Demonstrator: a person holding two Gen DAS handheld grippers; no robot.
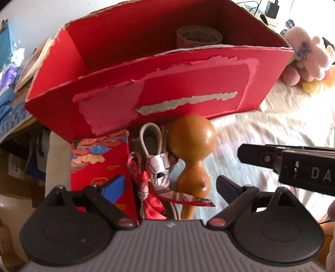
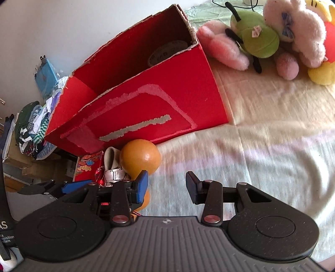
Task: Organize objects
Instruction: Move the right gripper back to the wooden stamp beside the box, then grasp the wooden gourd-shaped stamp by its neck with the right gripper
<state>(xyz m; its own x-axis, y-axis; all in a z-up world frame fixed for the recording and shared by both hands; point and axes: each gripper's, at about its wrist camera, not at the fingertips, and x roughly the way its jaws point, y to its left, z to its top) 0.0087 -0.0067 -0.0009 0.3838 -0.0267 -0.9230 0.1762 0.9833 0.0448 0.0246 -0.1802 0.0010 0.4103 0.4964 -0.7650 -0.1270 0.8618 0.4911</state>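
A torn red cardboard box (image 1: pixel 159 83) stands open on the bed, with a roll of tape (image 1: pixel 199 35) inside at its back. In front of it lie a brown wooden gourd (image 1: pixel 192 150), a white strap tied with a red patterned scarf (image 1: pixel 155 167), and a small red patterned box (image 1: pixel 100 163). My left gripper (image 1: pixel 169 184) is open, its fingers on either side of the gourd and scarf. My right gripper (image 2: pixel 167 186) is open and empty, just right of the gourd (image 2: pixel 140 157). The red box (image 2: pixel 146 100) also shows in the right wrist view.
Plush toys (image 2: pixel 272 35) lie on the bedsheet (image 2: pixel 261 146) to the right of the box. Clothes and bags (image 2: pixel 33 125) are piled at the left beyond the bed's edge. Cables and a charger (image 1: pixel 272 8) sit behind the box.
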